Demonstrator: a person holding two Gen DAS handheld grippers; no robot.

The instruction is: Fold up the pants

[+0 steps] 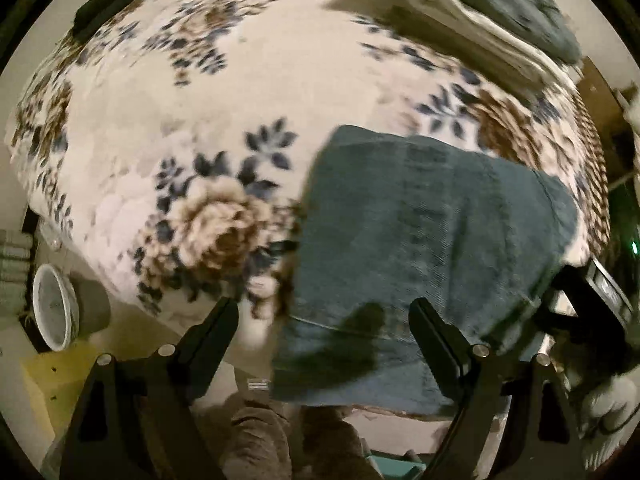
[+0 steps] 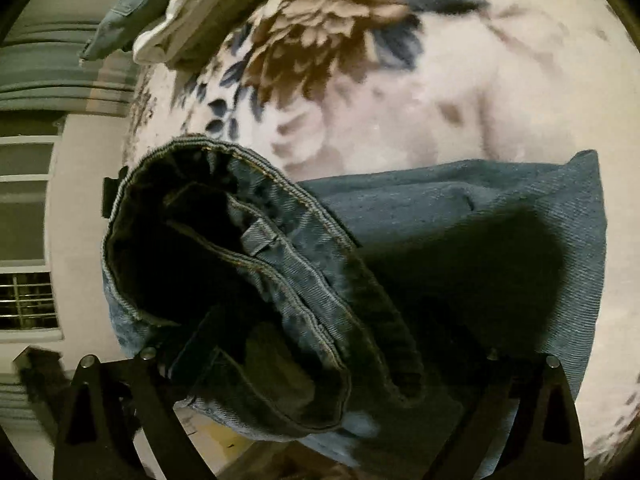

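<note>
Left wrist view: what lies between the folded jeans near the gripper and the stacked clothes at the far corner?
Only bare floral blanket separates the folded jeans from the stacked clothes; nothing else lies on that stretch, seen in the left wrist view.

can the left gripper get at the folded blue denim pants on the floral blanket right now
Probably yes: the left gripper hangs open just above the folded blue denim pants on the floral blanket, with nothing between.

Dim, warm indoor light; both fisheye views motion-blurred, edges bowed, dark shadows on the cloth.
</note>
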